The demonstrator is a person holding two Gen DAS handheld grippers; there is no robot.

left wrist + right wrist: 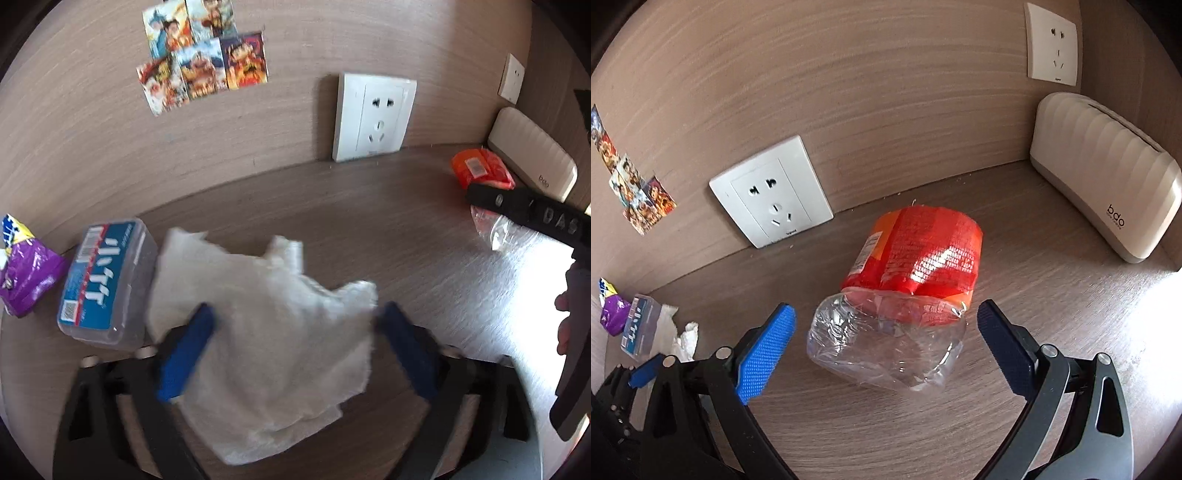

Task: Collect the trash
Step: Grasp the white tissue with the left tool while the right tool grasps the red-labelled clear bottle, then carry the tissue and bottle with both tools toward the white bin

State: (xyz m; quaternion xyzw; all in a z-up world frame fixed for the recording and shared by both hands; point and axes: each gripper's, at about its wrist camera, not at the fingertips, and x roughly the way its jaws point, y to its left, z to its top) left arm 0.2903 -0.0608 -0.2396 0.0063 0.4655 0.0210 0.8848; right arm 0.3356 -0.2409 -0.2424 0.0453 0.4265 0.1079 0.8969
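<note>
Blue-padded fingers of the left gripper (295, 332) are standing on either side of a crumpled white tissue (266, 317), which is lying on the wooden desk (369, 206) in front of the wall socket (373, 118). Its jaws are standing fairly wide; the left pad is lying over the tissue's left part and the right pad is meeting its right edge, but the blur is hiding whether they are pressing on it. To the left of the socket, just beside the tissue, a clear plastic box (107, 280) with a blue label is lying on the desk, and a purple wrapper (26, 273) is sitting farther left against the wall. Picture cards (203, 55) are sticking to the wall above and to the left of the socket. To the right of the socket, the right gripper (886, 332) is hovering with its jaws wide apart around a crushed clear bottle (897, 321) with a red label, which is lying on its side on the desk; neither pad is touching it. Farther right of the socket, a cream ribbed holder (1108, 177) is standing in the corner, with a second socket (1052, 46) on the wall above it.
</note>
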